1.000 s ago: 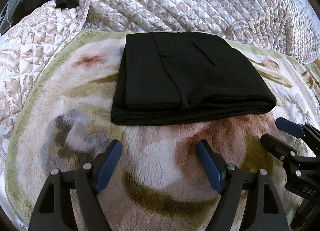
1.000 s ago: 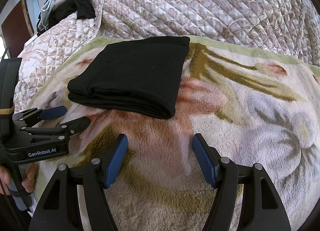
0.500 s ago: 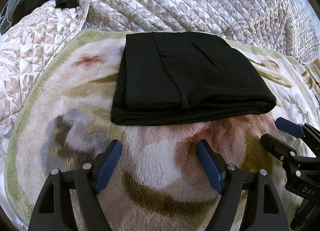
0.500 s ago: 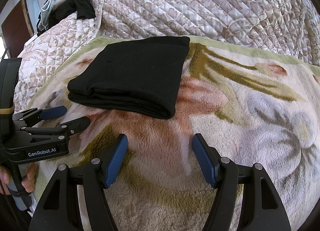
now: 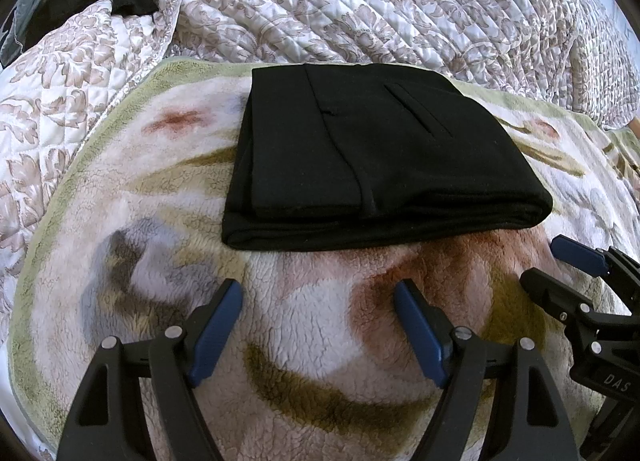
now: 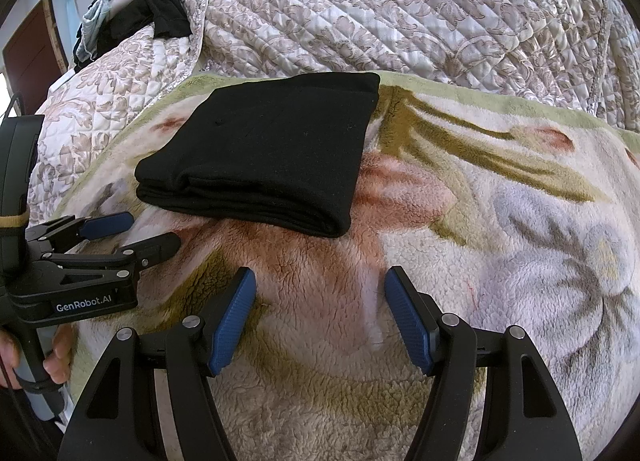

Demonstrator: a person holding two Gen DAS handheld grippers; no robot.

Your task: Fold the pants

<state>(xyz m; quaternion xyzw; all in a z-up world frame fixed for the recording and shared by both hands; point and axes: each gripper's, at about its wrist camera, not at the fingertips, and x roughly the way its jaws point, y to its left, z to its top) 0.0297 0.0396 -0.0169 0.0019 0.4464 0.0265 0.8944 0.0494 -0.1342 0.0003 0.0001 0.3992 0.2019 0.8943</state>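
Note:
Black pants (image 5: pixel 372 153) lie folded into a thick rectangle on a fleece flower blanket (image 5: pixel 312 325). In the right wrist view the same pants (image 6: pixel 272 153) sit up and to the left. My left gripper (image 5: pixel 318 293) hovers just short of the pants' near edge, open, with only blanket between its blue pads. My right gripper (image 6: pixel 320 281) is open too, below the bundle's right corner, holding nothing. Each gripper shows in the other's view: the right one (image 5: pixel 560 261) at the right edge, the left one (image 6: pixel 140 233) at the left, held by a hand (image 6: pixel 56 349).
A quilted floral bedspread (image 5: pixel 380 1) rises in a bunched ridge behind the blanket. Dark clothes (image 6: pixel 160 9) are heaped at the far left corner of the bed. Bare blanket stretches to the right of the pants (image 6: pixel 500 201).

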